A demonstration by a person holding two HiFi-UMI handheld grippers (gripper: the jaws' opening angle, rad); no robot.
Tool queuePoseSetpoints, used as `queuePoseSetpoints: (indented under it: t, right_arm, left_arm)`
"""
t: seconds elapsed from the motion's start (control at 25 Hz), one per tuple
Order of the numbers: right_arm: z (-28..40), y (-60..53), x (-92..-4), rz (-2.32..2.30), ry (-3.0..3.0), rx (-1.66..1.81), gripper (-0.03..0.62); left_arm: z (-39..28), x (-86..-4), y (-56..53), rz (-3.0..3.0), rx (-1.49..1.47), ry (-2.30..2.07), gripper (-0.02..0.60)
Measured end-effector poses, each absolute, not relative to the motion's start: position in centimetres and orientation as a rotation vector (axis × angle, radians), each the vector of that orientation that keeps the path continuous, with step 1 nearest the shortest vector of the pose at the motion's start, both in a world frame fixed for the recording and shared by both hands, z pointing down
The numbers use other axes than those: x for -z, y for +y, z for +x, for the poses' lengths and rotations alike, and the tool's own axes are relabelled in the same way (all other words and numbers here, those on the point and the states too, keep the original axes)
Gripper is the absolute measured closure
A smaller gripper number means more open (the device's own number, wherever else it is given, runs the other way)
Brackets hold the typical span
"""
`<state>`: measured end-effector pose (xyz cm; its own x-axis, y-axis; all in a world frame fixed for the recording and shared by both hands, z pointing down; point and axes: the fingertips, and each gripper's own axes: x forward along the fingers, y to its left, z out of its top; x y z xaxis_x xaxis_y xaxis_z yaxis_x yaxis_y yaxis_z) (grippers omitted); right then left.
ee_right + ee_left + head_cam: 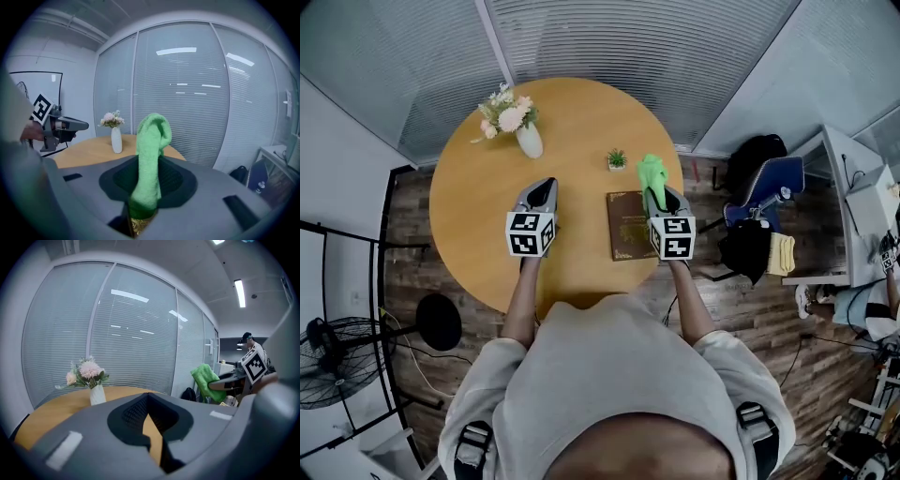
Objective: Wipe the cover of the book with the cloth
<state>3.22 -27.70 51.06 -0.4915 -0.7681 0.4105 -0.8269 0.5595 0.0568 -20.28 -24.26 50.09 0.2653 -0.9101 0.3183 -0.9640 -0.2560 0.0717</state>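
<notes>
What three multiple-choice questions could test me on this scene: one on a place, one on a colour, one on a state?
1. Where does the book lie?
A. on the floor
B. on the table, by the right gripper
C. on a chair

2. What colour is the cloth?
A. blue
B. white
C. green

3. In what state is the cloth?
A. spread flat on the book
B. loose on the table
C. clamped in the right gripper

Answers:
1 B: the head view shows it on the round tabletop.
2 C: it is bright green in every view.
3 C: the right gripper view shows the jaws shut on it.
</notes>
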Motion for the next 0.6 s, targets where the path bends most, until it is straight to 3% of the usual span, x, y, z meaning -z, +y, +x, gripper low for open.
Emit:
queuePoseSetpoints:
  t: [0.6]
  right_arm:
    - [3.16,-27.14,-51.35,1.304,-2.4,-0.22,0.496]
  left_arm:
    - [-19.94,-50.66,-23.84,2.279,-0.31,-1.718,0.575]
